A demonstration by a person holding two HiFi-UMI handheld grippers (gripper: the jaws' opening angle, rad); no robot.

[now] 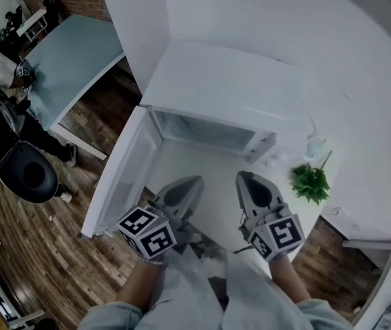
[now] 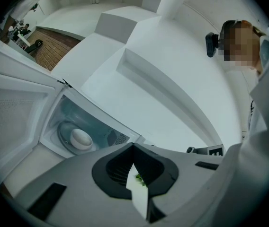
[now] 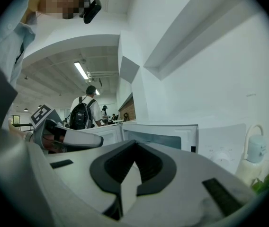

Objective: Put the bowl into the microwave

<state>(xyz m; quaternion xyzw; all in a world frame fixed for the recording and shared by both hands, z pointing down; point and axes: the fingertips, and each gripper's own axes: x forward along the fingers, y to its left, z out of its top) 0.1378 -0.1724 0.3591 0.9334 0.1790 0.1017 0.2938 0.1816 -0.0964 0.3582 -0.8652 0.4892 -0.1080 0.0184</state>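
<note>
white round bowl (image 2: 81, 138) in open white microwave (image 1: 209, 133). my left gripper (image 1: 191, 183), right gripper (image 1: 246, 178) closed, empty. i'd nudge left-frame door (image 1: 123, 177) squarely.

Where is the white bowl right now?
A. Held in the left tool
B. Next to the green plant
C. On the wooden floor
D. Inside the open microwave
D: the left gripper view shows the bowl sitting on the round glass plate inside the microwave, whose door is swung open.
</note>
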